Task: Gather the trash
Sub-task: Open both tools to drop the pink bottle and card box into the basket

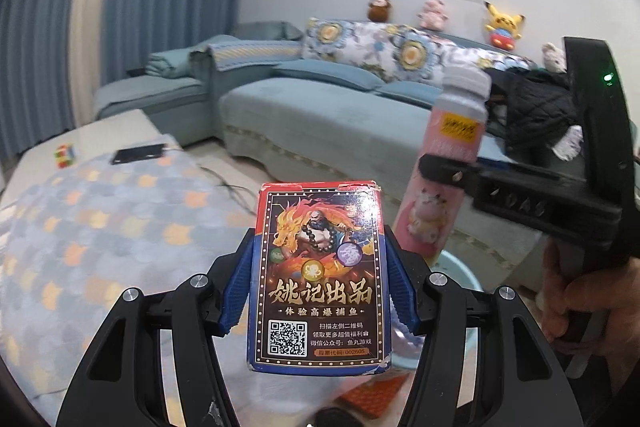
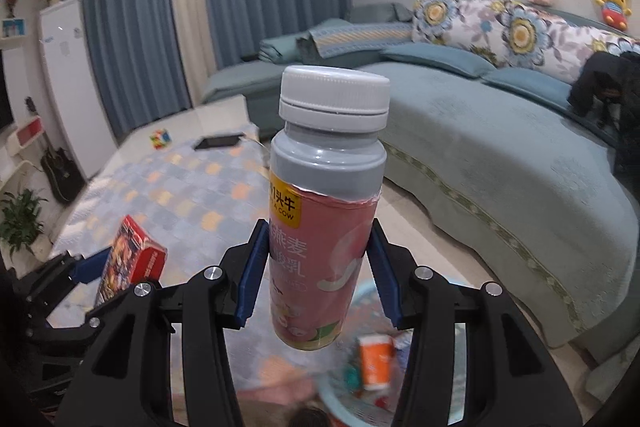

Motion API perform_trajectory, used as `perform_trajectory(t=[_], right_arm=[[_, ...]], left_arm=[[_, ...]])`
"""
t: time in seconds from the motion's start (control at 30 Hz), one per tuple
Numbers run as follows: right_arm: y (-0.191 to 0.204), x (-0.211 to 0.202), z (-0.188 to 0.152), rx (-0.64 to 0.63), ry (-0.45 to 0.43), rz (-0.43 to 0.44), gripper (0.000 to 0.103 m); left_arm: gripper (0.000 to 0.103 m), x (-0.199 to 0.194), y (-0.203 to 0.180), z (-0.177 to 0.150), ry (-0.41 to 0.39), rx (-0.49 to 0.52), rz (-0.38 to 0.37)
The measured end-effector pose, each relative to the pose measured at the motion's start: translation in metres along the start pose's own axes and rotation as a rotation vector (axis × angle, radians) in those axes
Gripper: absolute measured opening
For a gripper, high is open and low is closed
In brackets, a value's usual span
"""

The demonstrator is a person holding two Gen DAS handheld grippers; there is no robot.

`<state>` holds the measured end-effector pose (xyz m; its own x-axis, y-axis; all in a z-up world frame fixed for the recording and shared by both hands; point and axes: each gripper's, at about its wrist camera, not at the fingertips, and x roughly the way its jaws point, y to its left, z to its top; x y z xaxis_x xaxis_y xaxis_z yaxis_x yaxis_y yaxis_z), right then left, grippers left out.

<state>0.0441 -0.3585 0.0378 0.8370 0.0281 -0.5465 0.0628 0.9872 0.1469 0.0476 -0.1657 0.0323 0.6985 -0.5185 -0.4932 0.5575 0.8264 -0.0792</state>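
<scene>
— Between the blue pads of the left gripper (image 1: 318,283), what is clamped?
— A card box (image 1: 320,277), upright, with red and blue edges, a dragon picture and a QR code.
— And the right gripper (image 2: 316,273)?
— It is closed on a bottle (image 2: 326,203): white cap, grey shoulder, pink label. A light-blue basket (image 2: 362,397) with blurred trash lies below it.

In my left jaws I hold a red-and-blue cardboard playing-card box (image 1: 320,275) upright, its dark printed face with a golden dragon, white characters and a QR code toward me, corners scuffed. In my right jaws I hold a pink-labelled plastic yoghurt-drink bottle (image 2: 320,227) with a grey shoulder and white screw cap, upright, cap on. Below it sits a pale blue plastic basket (image 2: 352,387) with blurred wrappers inside.
</scene>
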Motion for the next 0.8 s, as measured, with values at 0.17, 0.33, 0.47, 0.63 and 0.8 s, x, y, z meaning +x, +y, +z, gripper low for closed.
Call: perform_trajectory(t=[0.17, 0.33, 0.47, 0.63, 0.8], right_arm=[[-0.047, 0.009, -0.012, 0.065, 0.071, -0.087, 0.045], [-0.090, 0.014, -0.018, 0.130, 0.126, -0.146, 0.046], [-0.116, 0.024, -0.026, 0.147, 0.214, -0.138, 0.047], [-0.131, 0.028, -0.034, 0.159, 0.255, -0.158, 0.056], [-0.140, 0.018, -0.030, 0.214, 0.212, -0.166, 0.058]], left_arm=[[0.057, 0.030, -0.026, 0.004, 0.024, 0.031, -0.085], [0.057, 0.054, -0.044, 0.010, 0.046, 0.045, -0.148], [0.057, 0.074, -0.057, 0.015, 0.074, 0.041, -0.216], [0.060, 0.107, -0.067, 0.013, 0.189, 0.033, -0.285], [0.079, 0.111, -0.059, 0.007, 0.202, -0.013, -0.255]])
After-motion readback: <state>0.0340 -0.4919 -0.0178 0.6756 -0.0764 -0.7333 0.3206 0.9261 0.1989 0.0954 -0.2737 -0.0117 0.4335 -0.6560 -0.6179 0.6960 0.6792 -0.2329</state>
